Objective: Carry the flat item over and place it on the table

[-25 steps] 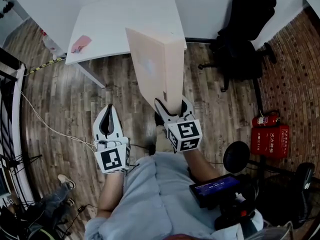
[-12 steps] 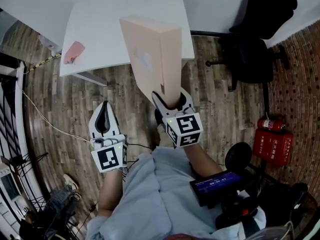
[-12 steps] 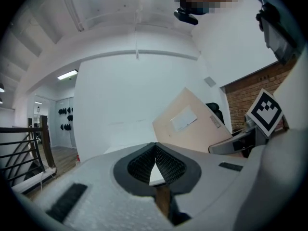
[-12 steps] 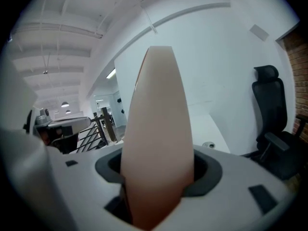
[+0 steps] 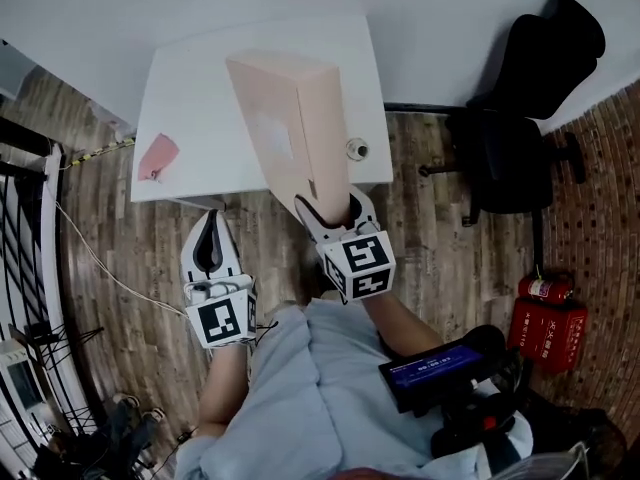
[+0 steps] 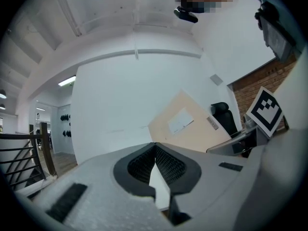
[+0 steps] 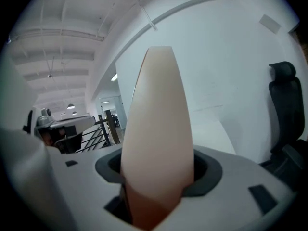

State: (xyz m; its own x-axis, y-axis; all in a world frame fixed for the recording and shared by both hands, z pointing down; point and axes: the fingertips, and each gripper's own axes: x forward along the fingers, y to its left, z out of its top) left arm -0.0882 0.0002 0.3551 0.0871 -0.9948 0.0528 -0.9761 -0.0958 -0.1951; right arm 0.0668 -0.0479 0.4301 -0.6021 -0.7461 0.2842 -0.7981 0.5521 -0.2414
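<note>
Beige flat box [image 5: 285, 128] | long axis toward table [image 5: 200, 98] | gripped by right claw [image 5: 330, 210]

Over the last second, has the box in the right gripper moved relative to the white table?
Yes. The box, clamped in the right gripper, has advanced farther over the table.

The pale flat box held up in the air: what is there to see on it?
The flat box is pale peach, cardboard by its look, thin with broad plain faces; one face carries a white label. It stands on end, tilted, its lower edge clamped between the jaws of the right gripper. Nothing else touches it. In the head view it shows in front of the white table, not yet set down.
</note>
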